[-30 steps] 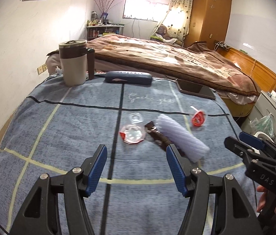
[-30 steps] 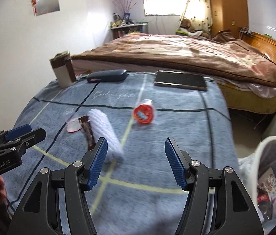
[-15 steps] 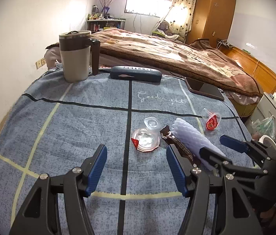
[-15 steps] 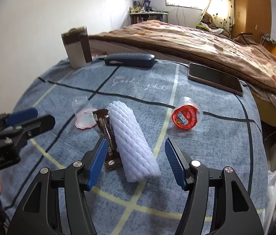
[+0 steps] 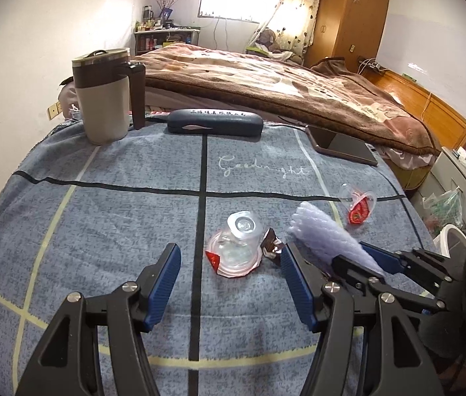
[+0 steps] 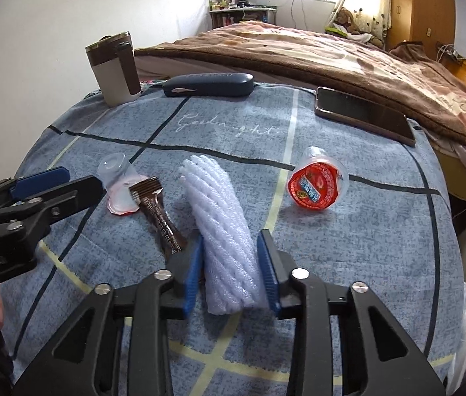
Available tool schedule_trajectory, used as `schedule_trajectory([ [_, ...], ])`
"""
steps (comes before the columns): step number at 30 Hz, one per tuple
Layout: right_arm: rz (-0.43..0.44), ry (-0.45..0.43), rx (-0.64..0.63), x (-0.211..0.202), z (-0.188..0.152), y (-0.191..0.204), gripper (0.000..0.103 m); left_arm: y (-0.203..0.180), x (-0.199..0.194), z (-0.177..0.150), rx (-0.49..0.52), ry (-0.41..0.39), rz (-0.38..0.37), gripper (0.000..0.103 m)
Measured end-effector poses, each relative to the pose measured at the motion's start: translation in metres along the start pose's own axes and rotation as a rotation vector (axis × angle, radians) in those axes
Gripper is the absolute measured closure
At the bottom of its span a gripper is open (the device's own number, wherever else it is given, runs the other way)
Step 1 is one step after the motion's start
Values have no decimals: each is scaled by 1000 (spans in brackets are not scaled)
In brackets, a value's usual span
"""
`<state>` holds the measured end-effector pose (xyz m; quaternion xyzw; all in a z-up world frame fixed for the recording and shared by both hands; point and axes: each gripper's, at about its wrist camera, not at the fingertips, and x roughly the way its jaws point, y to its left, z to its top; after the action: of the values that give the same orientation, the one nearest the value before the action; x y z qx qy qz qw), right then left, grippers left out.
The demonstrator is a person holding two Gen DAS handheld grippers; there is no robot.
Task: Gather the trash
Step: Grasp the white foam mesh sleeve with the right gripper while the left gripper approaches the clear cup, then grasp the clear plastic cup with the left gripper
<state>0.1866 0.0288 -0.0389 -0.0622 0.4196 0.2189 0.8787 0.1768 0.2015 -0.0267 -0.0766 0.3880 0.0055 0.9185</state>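
- Left wrist view: the left tool (image 5: 228, 275) hangs over the blue-grey cloth of the counter (image 5: 107, 217) with its blue pads spread and nothing between them.
- Just ahead of it, at 12 o'clock from the pads, an empty clear jelly cup (image 5: 237, 247) lies on its side with a torn red-edged lid; a brown snack wrapper (image 5: 270, 247) touches it at 3 o'clock.
- At 2 o'clock from that cup the white foam net sleeve (image 5: 325, 236) lies slanted, its near end between the blue pads of the right tool (image 5: 351, 259), which comes in from 3 o'clock.
- A sealed red-lidded jelly cup (image 5: 358, 206) lies at 1 o'clock from the sleeve, apart from it.
- Along the far edge stand a beige-and-brown mug (image 5: 104, 99) at 11 o'clock, a dark glasses case (image 5: 214, 127) at 12 and a phone (image 5: 343, 148) at 1 o'clock; the bed (image 5: 266, 82) lies beyond.
- Right wrist view: the right tool (image 6: 231, 260) has just been closing its jaws, and its pads now pinch the near end of the foam net sleeve (image 6: 219, 211), pressing both flanks.
- The brown snack wrapper (image 6: 158, 213) lies just beside the sleeve at 9 o'clock, the empty clear jelly cup (image 6: 117, 184) beyond it at 10 o'clock.
- The left tool (image 6: 64, 184) reaches in from 9 o'clock, near that cup; from here I cannot tell how its jaws stand.
- The red-lidded jelly cup (image 6: 317, 184) lies at 2 o'clock from the sleeve, apart.
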Motion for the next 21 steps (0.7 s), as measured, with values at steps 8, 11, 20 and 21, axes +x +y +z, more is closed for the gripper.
schedule_trajectory([
  [8,-62,-50,57,-10,-2,-9,76,2,14,5,-12,7,7,38],
  [11,-62,-67,70,-14,-2,-10,76,0,19,7,-11,6,17,38],
  [20,-59,-75,72,-11,-4,-9,76,-1,34,9,-10,22,50,43],
  [21,-57,-76,73,-11,-4,-9,76,0,36,8,-11,26,49,47],
])
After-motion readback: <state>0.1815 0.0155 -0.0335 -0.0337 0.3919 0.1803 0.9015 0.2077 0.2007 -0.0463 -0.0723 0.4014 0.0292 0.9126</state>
